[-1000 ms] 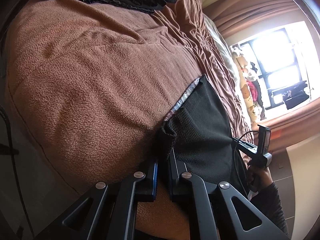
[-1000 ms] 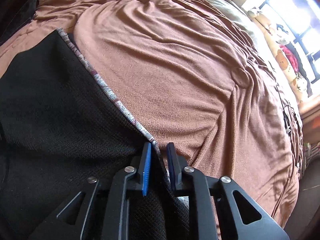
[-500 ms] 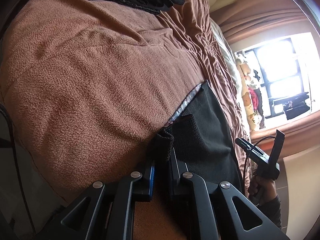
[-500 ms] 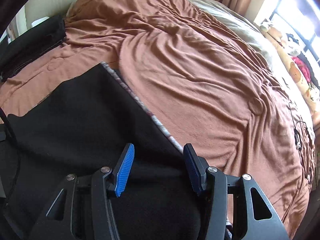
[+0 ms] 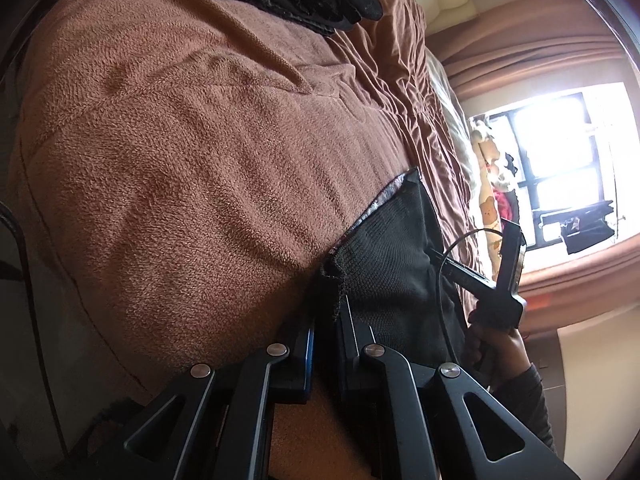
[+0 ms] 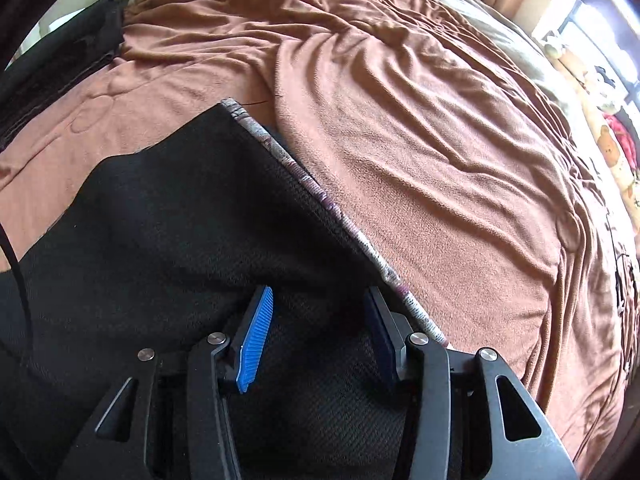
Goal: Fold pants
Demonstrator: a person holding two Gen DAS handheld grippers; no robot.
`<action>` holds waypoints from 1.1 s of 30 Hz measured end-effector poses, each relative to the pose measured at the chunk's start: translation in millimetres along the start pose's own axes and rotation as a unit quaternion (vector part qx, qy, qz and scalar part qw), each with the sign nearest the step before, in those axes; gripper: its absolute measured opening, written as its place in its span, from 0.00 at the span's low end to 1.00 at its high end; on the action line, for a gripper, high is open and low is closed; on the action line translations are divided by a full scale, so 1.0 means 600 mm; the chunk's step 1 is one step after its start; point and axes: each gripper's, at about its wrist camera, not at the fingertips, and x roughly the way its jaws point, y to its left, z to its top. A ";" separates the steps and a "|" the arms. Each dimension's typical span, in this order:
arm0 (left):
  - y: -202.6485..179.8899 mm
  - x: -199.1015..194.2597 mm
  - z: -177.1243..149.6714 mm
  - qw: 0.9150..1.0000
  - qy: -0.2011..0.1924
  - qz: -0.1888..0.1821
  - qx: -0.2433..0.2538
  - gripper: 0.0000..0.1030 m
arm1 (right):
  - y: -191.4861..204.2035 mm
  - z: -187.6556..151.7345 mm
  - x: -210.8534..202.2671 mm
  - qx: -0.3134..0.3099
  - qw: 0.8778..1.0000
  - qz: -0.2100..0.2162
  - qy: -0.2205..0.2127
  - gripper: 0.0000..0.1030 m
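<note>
Two tools: left tool point(image 5: 324, 320) still clamps pants point(image 6: 180, 220); right tool point(image 6: 316, 332) released waistband, closing.

No readable text, labels or numbers anywhere.

Daylight floods in from the window point(image 5: 560, 160) at three o'clock of my left view, blown out to white glare there. It rakes across the brown blanket point(image 5: 200, 160), leaving the nine o'clock side dim and shadowed. My right view is brighter and evenly lit, with glare at two o'clock. The black pants point(image 6: 160, 220) swallow detail. Both pictures bulge fisheye-fashion, with dark vignetted corners and soft edges.
</note>
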 end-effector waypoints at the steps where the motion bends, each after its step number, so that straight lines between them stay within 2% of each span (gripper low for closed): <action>1: 0.003 0.000 0.001 1.000 0.002 -0.003 -0.003 0.09 | -0.003 0.006 0.005 0.006 1.000 -0.005 -0.004 0.43; 7: 0.008 0.002 0.005 1.000 0.006 -0.013 -0.006 0.09 | -0.010 0.040 0.029 0.058 0.996 -0.062 -0.006 0.43; 11: 0.006 0.001 0.008 1.000 0.016 -0.015 -0.005 0.10 | -0.021 0.042 -0.003 0.074 0.996 -0.040 -0.019 0.43; 14: 0.006 0.001 0.008 0.999 0.020 -0.020 -0.014 0.14 | -0.044 0.018 -0.050 0.090 0.995 -0.030 -0.023 0.43; 18: -0.005 -0.002 0.003 0.999 0.021 -0.032 -0.012 0.32 | -0.084 -0.041 -0.119 0.122 0.992 -0.028 -0.018 0.43; 21: -0.018 -0.001 -0.002 0.999 0.019 -0.035 -0.003 0.41 | -0.110 -0.100 -0.169 0.135 0.990 -0.044 -0.003 0.43; 26: -0.023 0.006 -0.009 0.999 0.014 -0.029 0.007 0.41 | -0.164 -0.201 -0.229 0.181 0.981 -0.060 0.023 0.43; 28: -0.025 0.011 -0.009 1.000 0.015 -0.015 0.014 0.38 | -0.188 -0.241 -0.245 0.202 0.977 -0.067 0.029 0.43; 33: -0.022 0.014 -0.006 1.000 0.015 -0.008 0.010 0.32 | -0.236 -0.326 -0.274 0.265 0.961 -0.065 0.047 0.43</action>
